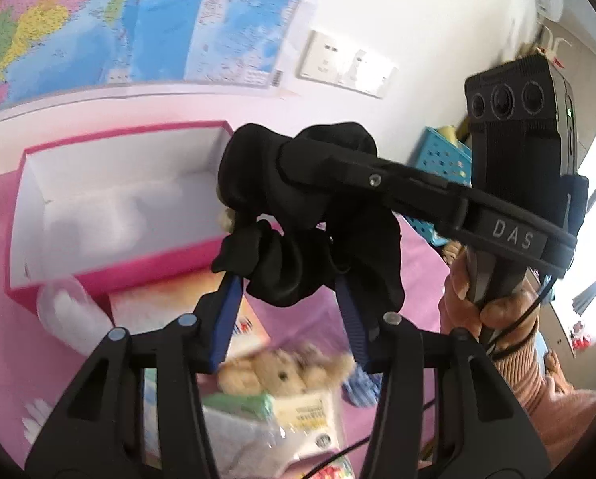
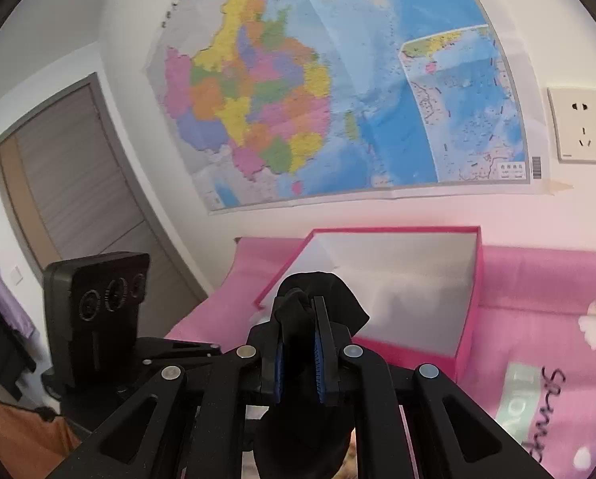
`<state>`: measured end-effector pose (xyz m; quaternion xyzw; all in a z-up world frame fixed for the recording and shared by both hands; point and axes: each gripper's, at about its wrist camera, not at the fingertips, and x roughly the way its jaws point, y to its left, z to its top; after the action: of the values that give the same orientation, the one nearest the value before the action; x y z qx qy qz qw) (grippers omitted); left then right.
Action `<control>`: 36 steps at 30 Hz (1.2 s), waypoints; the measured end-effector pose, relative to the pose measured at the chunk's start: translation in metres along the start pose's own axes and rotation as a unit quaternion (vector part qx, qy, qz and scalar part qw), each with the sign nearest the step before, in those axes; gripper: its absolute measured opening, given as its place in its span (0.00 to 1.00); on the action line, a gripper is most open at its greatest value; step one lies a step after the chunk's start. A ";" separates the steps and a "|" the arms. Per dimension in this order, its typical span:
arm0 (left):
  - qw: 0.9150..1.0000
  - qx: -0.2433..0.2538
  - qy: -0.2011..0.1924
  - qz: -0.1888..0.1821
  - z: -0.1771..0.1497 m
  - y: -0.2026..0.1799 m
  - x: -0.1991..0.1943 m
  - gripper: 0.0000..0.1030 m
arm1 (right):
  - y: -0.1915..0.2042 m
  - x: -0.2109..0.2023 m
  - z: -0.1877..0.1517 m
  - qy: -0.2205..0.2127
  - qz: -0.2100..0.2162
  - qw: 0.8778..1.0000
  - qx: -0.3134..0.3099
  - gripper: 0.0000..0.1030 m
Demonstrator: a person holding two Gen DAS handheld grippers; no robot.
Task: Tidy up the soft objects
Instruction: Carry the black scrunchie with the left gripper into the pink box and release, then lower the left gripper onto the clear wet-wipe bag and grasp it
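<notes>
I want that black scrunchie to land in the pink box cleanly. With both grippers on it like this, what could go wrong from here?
1. The black scrunchie hangs between the right gripper, shut on its top, and the left gripper, whose fingers sit in its loop; it may snag on release.
2. It is held in front of the pink box, so letting go early could drop it onto the teddy bear below.

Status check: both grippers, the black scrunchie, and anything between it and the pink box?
Right gripper shut on black scrunchie. Left gripper fingers inside its loop, grip unclear. Scrunchie held up beside pink box. Path to box clear.
</notes>
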<state>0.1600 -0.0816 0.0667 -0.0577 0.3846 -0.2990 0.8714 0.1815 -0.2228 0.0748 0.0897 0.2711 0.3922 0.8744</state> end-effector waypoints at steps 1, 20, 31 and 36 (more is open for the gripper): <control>1.000 -0.004 0.001 0.002 0.001 0.009 -0.003 0.49 | -0.003 0.003 0.003 0.000 0.001 1.000 0.002 0.10; 0.993 -0.060 0.048 0.090 0.041 0.061 0.068 0.48 | -0.077 0.103 0.032 0.059 -0.080 0.995 0.003 0.25; 0.995 -0.005 -0.008 0.104 0.010 0.056 0.007 0.49 | -0.074 0.076 0.011 0.054 -0.141 0.989 -0.006 0.40; 0.994 0.000 -0.044 0.101 -0.015 0.066 -0.043 0.51 | -0.042 0.041 -0.005 0.048 -0.088 0.995 -0.009 0.49</control>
<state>0.1583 -0.0018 0.0614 -0.0319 0.3499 -0.2063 0.9132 0.2277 -0.2213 0.0386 0.0391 0.3167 0.3202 0.8920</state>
